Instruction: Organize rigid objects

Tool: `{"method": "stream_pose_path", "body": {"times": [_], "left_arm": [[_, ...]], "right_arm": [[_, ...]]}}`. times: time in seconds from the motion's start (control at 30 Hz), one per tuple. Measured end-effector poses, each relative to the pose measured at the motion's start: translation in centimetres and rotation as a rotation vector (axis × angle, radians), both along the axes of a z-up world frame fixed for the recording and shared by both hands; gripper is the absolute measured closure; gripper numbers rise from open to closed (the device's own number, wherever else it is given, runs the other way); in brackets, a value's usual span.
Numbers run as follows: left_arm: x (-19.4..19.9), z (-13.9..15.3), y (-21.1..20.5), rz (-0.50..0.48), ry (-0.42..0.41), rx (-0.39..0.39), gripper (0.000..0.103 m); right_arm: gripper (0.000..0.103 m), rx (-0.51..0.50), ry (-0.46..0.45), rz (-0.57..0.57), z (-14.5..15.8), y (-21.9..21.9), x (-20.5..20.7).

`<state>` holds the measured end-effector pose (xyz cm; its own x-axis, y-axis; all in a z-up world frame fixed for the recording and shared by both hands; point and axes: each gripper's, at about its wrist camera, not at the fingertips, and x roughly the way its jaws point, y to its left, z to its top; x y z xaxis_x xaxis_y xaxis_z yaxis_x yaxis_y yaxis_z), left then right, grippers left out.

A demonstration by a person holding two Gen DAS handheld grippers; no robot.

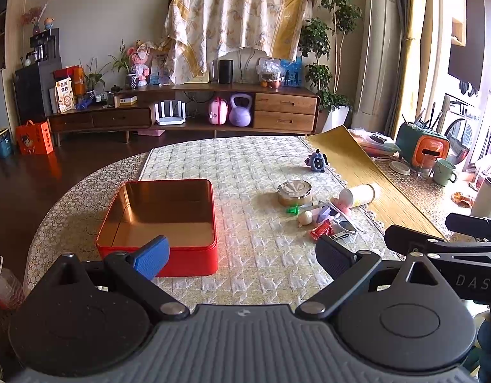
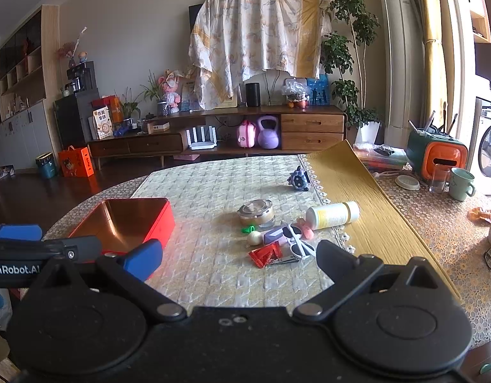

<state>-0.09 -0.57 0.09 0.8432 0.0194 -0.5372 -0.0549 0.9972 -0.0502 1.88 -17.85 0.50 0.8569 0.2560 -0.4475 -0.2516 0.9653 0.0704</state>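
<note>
An empty red tin box point(image 1: 194, 249) point(image 2: 162, 220) with a coppery inside sits on the quilted mat, left of centre. To its right lies a loose pile: a round metal tin point(image 1: 294, 192) point(image 2: 256, 212), a white bottle point(image 1: 360, 194) point(image 2: 333, 214) on its side, white sunglasses point(image 1: 343, 221) point(image 2: 298, 242), a red wrapper point(image 1: 322, 230) point(image 2: 265, 254), a green piece point(image 1: 292, 209), a small pale ball point(image 1: 305, 217) point(image 2: 254, 238). A blue toy point(image 1: 316, 160) point(image 2: 298, 178) stands farther back. My left gripper point(image 1: 242, 257) is open before the box. My right gripper point(image 2: 237, 260) is open, short of the pile.
A gold mat point(image 2: 351, 198) lies right of the quilted mat. At the far right stand an orange-green holder point(image 2: 437, 156), a glass point(image 2: 439, 178), a green mug point(image 2: 462, 183). The other gripper's black arm point(image 1: 453, 249) reaches in at right. A bottle point(image 1: 6, 287) stands by the table's left edge.
</note>
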Motion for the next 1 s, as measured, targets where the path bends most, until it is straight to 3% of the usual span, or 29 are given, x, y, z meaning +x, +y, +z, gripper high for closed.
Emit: {"method": "stream_pose_path", "body": {"times": [1.0], "left_arm": [[0.76, -0.03, -0.14, -0.009, 0.014, 0.014, 0.004]], "right_arm": [[0.0, -0.008, 0.017, -0.007, -0.18, -0.31, 0.59]]}}
